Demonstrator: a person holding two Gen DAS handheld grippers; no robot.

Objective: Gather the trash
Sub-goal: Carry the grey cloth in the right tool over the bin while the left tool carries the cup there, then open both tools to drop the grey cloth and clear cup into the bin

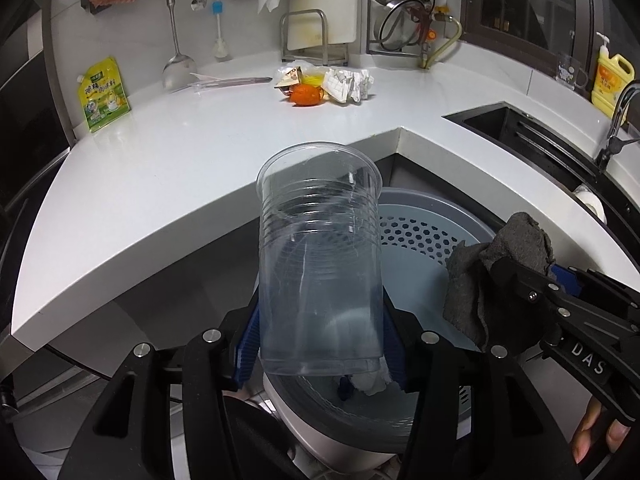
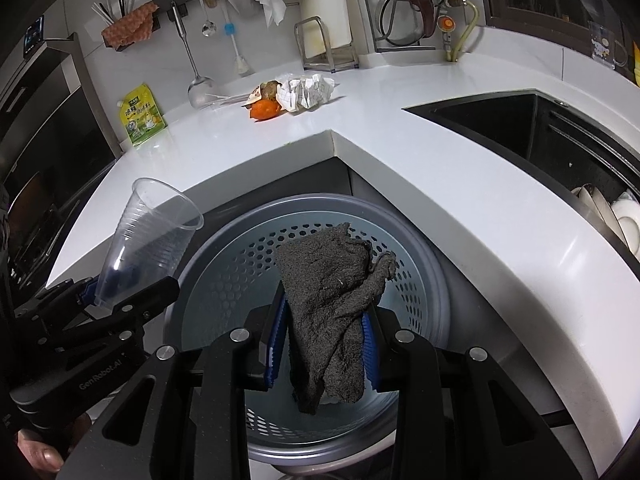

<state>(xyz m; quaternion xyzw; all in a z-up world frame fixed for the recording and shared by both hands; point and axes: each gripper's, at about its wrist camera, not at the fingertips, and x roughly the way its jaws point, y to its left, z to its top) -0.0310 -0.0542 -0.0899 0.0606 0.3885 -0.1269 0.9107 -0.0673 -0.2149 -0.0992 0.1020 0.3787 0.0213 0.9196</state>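
— So, what do you have on the left side?

— My left gripper [image 1: 320, 344] has its jaws pinching a clear plastic cup [image 1: 318, 264] near its base, blue pads against both sides. The cup tilts away from me, mouth toward the bench [image 1: 200, 152], and hangs over the near edge of the grey perforated bin [image 2: 320, 446].

— Anything in the bin?

— Something white and crumpled [image 1: 370, 382] shows under the cup's base; I cannot tell what it is.

— And to the right?

— My right gripper [image 2: 324, 356] has its jaws pressed on a dark grey rag [image 2: 332, 300]. The rag bunches up above the pads and droops below them, right over the bin's open mouth. Neither cup nor rag touches the bin.

— What sits on the bench itself?

— From left to right along the back: a green-and-yellow pouch [image 1: 104, 96] leaning by the wall, then a small heap, well apart from both grippers — an orange peel [image 1: 306, 95], a brownish wrapper [image 1: 288, 77] and a crumpled checked paper [image 1: 348, 84]. Farther right, the dark sink [image 2: 500, 128] is cut into the bench.
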